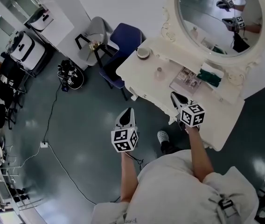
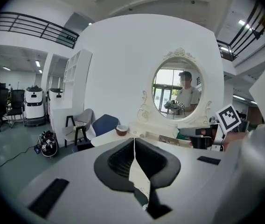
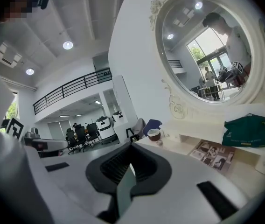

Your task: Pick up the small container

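A white dressing table (image 1: 137, 76) with an oval mirror (image 1: 219, 15) carries a small brown-and-white bowl (image 1: 143, 53) near its far left corner and a tiny clear jar (image 1: 159, 72) a little nearer to me. The bowl (image 2: 122, 130) shows in the left gripper view, and bowl (image 3: 154, 134) and jar (image 3: 160, 142) in the right gripper view. My left gripper (image 1: 129, 111) hovers over the floor in front of the table, shut and empty (image 2: 134, 143). My right gripper (image 1: 175, 96) is over the table's front edge, right of the jar, shut with nothing in it (image 3: 131, 149).
A photo sheet (image 1: 186, 78) and a green cloth (image 1: 212, 74) lie on the table under the mirror. A blue chair (image 1: 123, 38) and a grey chair (image 1: 93, 36) stand at the table's left end. A dark bag (image 1: 70, 74) and a cable (image 1: 53, 111) lie on the floor.
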`<action>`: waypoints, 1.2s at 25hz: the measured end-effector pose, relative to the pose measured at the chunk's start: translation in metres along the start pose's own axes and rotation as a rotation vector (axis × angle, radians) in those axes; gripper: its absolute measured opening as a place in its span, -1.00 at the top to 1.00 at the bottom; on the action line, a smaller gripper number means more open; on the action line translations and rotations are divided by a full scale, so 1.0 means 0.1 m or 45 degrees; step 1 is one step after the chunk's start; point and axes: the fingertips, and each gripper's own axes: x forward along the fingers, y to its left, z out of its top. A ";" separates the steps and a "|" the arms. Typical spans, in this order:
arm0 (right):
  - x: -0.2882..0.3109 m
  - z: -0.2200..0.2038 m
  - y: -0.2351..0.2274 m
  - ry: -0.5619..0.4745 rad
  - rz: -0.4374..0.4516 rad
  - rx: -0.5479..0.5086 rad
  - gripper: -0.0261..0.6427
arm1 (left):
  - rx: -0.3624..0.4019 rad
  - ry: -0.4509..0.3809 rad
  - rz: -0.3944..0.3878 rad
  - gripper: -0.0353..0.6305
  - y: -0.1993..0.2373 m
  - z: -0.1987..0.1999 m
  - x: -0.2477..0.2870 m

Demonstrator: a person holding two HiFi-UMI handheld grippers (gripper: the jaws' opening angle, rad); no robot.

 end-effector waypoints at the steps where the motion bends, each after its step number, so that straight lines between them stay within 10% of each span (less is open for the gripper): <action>1: 0.11 0.02 -0.09 0.003 0.000 0.006 0.89 | 0.001 0.008 -0.004 0.81 0.01 0.01 0.13; 30: 1.28 0.44 -1.04 0.067 -0.016 -0.075 0.89 | 0.039 0.061 -0.070 0.81 -0.02 0.39 1.77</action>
